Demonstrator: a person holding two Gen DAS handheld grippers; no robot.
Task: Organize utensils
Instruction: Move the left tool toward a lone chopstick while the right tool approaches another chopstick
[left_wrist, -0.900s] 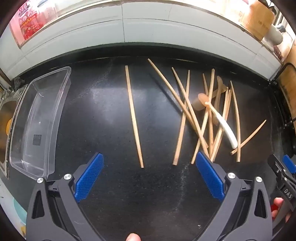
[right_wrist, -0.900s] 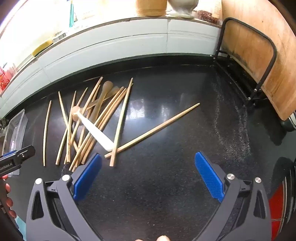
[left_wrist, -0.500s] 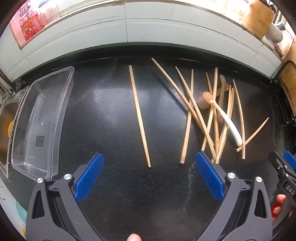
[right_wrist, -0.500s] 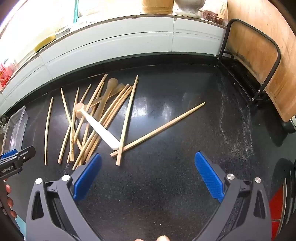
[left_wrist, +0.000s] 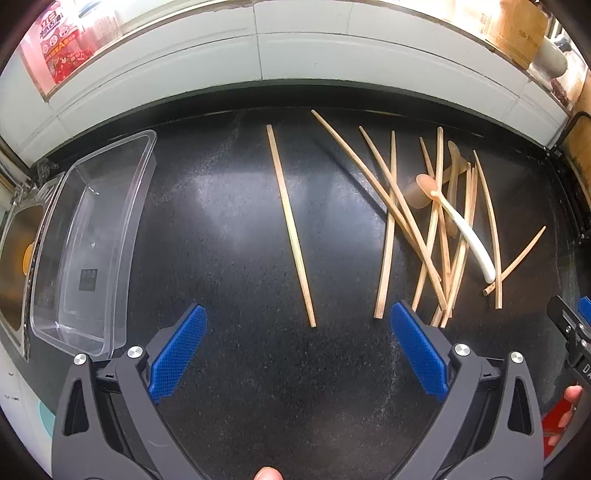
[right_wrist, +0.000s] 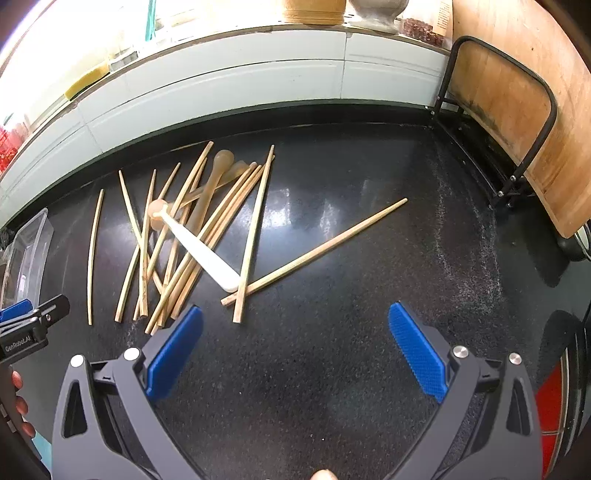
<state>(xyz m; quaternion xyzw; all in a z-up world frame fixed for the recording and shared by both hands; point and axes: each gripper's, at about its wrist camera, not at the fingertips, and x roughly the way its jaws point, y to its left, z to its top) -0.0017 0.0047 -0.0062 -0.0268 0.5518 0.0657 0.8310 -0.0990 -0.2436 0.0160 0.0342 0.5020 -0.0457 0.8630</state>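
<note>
Over the worktop (left_wrist: 229, 229), both my claws gape empty.
Left claw (left_wrist: 295, 350) faces one lone chopstick (left_wrist: 290, 221); right claw (right_wrist: 295, 347) sits near the chopstick pile (right_wrist: 192, 240).

The left hand-held gripper (left_wrist: 297, 347) points down, its blue fingers spread wide with nothing between. The right hand-held gripper (right_wrist: 295, 347) does the same.

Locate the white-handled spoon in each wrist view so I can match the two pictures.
Left wrist view: the white-handled spoon lies at the right, across the chopstick pile, handle end nearest the camera.
Right wrist view: the same spoon lies left of centre, on that pile, just beyond the left pad of the right tongs.
Shared landmark: the clear plastic container, at the left edge in both views.
</note>
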